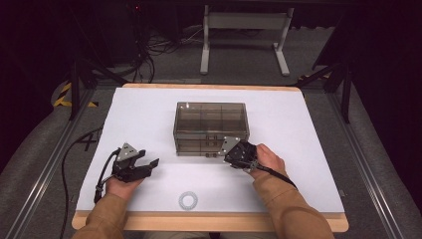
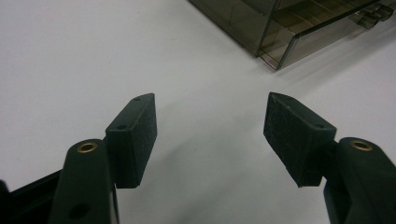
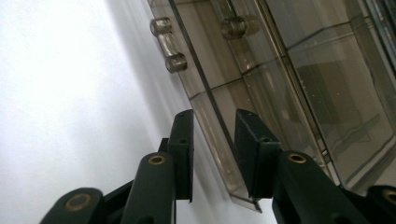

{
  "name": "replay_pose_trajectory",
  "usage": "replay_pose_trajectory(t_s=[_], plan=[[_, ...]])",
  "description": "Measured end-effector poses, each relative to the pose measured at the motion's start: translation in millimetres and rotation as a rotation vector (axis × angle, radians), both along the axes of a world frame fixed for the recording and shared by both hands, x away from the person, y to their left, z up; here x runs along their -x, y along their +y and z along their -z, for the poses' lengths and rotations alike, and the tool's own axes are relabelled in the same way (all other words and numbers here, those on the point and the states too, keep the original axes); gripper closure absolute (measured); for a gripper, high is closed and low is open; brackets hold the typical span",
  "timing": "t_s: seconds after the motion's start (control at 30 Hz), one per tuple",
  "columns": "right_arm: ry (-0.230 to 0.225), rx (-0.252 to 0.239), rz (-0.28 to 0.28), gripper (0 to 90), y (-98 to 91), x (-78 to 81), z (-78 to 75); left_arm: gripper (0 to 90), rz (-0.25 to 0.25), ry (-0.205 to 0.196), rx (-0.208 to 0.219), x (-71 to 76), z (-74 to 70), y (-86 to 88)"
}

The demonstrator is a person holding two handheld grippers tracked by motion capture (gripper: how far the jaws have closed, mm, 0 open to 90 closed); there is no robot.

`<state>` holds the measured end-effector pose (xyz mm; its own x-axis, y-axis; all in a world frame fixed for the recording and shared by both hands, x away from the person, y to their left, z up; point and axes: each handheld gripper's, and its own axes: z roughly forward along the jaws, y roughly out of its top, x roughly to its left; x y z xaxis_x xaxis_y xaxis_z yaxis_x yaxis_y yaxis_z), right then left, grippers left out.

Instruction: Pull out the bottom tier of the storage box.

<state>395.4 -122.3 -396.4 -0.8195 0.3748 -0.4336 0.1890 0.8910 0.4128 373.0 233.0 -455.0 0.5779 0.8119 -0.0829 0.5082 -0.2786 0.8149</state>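
Drawer front pinched by right gripper, box at 12 o'clock; left gripper agape (idle). Next: steady outward pull.

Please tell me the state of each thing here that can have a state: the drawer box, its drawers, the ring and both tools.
Smoky transparent plastic drawer box: upright on the white table.
Lower drawer: pulled slightly out.
Right tool: jaws astride the drawer's front panel.
Left tool: open, holding nothing.
Small white ring: lying flat, untouched.
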Motion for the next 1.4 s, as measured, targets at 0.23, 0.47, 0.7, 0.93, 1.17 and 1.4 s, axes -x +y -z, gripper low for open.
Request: replay_pose_trajectory(t_s=[0.23,0.47,0.7,0.93,1.17,1.4], plan=[[0.027,0.038,-0.024,69.0,-0.3,-10.0,1.3,35.5,0.0,-0.001,0.003,0.0,0.1,-0.1],[0.075,0.058,-0.026,66.8,-1.1,-20.4,5.1,35.5,0.0,0.0,0.003,0.0,0.1,-0.1],[0.141,0.065,-0.029,66.6,-3.2,-30.9,11.0,35.5,0.0,-0.004,0.005,-0.1,0.5,-0.4],[0.198,0.057,-0.024,65.8,-4.6,-36.9,16.0,35.6,0.003,-0.001,0.004,0.0,0.1,-0.1],[0.227,0.048,-0.029,69.9,-6.7,-41.2,14.5,35.5,0.004,-0.001,0.005,-0.1,0.4,-0.5],[0.248,0.066,-0.049,74.1,-6.6,-44.8,13.2,35.5,0.002,-0.004,0.009,-0.2,0.8,-0.8]])
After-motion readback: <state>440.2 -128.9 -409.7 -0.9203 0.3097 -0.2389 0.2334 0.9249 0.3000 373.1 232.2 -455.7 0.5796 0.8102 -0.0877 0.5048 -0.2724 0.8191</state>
